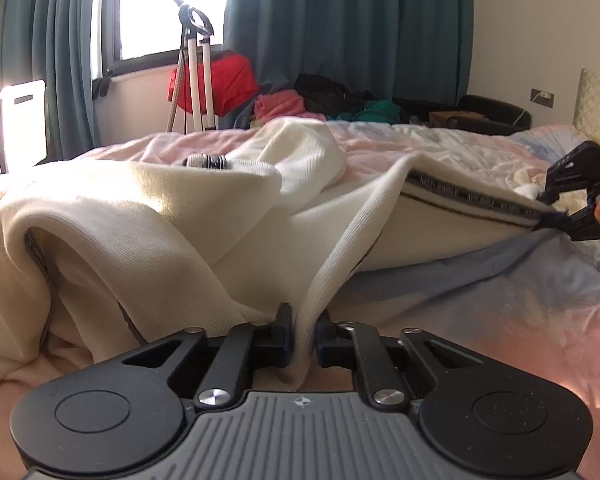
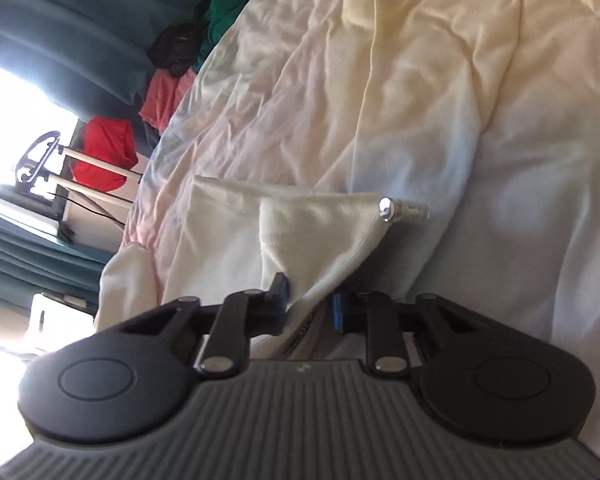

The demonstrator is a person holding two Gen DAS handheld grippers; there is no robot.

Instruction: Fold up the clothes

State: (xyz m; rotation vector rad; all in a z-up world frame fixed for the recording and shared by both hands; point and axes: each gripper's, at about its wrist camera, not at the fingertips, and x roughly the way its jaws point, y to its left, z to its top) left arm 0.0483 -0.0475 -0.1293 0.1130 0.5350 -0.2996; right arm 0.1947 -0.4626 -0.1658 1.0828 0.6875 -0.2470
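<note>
Cream garment (image 1: pixel 148 216) sprawls across bed (image 1: pixel 500 304), hem stretched L-R btwn your grippers. L gripper (image 1: pixel 302 338) pinches near edge; R gripper (image 2: pixel 310 308) pinches far end. Fold runs across that axis.

Cream garment (image 1: pixel 148 216) — between both grippers' fingers (image 1: pixel 282 334)

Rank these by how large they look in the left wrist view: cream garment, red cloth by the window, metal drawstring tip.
1. cream garment, though it lies nearest the camera
2. red cloth
3. metal drawstring tip
</note>
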